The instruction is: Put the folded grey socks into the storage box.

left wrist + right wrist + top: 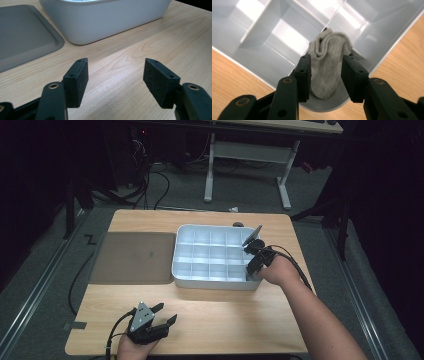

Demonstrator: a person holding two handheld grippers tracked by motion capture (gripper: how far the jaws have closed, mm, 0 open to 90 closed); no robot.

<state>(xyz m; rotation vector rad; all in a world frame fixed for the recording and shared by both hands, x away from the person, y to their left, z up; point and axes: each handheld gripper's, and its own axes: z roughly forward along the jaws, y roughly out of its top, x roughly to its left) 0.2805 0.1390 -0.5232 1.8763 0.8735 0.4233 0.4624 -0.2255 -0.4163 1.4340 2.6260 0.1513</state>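
Note:
A rolled grey sock (pixel 327 67) lies in the near right corner compartment of a white divided box (pixel 186 270). My right gripper (pixel 326 60) hangs just above that corner (pixel 254 265) and points down into it. Its pads stand on either side of the sock without squeezing it, so the jaws are open. My left gripper (pixel 166 313) rests low over the wooden table near the front left, open, with nothing between its jaws (pixel 116 67). The box's other compartments look empty.
A flat grey mat (pixel 132 257) lies left of the box, also in the left gripper view (pixel 22 37) beside the box wall (pixel 107 20). A small dark object (pixel 238 224) sits behind the box. Bare wood runs along the table's front edge.

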